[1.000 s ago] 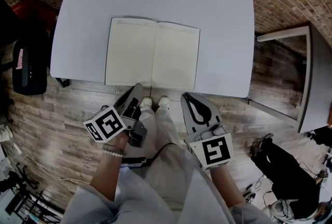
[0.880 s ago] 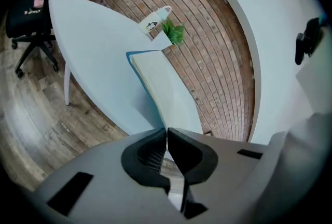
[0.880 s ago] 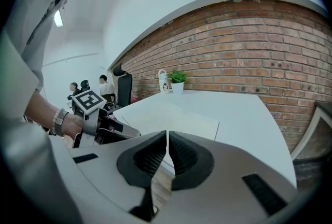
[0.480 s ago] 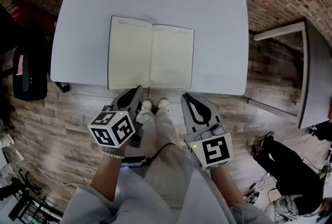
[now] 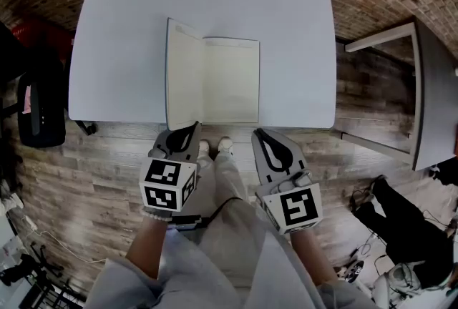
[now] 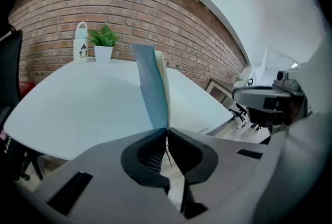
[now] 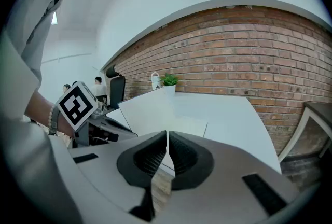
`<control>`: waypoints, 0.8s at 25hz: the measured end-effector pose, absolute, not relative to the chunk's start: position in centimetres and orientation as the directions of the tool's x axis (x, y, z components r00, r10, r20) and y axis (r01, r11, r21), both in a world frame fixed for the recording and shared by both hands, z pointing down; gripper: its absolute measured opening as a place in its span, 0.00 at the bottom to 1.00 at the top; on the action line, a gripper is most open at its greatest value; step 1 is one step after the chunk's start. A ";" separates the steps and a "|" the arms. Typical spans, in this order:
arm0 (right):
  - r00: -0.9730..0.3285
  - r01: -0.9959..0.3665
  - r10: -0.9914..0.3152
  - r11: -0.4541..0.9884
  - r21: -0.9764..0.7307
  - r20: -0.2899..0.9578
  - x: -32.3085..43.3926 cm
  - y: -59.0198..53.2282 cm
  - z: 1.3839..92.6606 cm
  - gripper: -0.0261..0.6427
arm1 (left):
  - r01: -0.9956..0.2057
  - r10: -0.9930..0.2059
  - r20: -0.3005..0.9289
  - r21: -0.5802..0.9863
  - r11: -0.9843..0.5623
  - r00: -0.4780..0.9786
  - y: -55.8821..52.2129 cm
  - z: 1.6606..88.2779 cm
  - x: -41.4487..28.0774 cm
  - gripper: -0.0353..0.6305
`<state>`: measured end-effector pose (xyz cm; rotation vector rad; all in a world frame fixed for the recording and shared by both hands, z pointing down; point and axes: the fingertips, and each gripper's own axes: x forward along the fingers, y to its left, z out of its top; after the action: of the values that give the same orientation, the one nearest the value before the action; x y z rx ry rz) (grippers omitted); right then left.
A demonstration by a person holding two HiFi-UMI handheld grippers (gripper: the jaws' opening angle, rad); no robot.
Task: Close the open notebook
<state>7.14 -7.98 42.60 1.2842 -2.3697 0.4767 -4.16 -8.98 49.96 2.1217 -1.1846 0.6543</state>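
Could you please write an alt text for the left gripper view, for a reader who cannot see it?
The left gripper is shut on the near edge of the notebook, whose left half stands almost upright above a white table. Behind are a brick wall, a white bottle and a small potted plant.

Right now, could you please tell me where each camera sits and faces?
Head view: on the head, facing steeply down at table, notebook; arms, legs show.
Left gripper view: on left gripper, along fingers shut on the raised cover, facing brick wall.
Right gripper view: on right gripper, facing across table; left hand shows.
Both gripper views share the plant.
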 end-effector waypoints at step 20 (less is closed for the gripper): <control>-0.424 -0.895 -0.753 0.432 -0.108 0.503 10.3 -6.7 42.9 0.11 | -0.677 -0.454 0.775 -0.045 -0.734 0.440 -8.6 51.6 0.0 0.10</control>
<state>10.32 -6.74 42.94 1.4037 -2.3099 0.5137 0.00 -8.65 51.64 2.4232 -0.9772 1.1779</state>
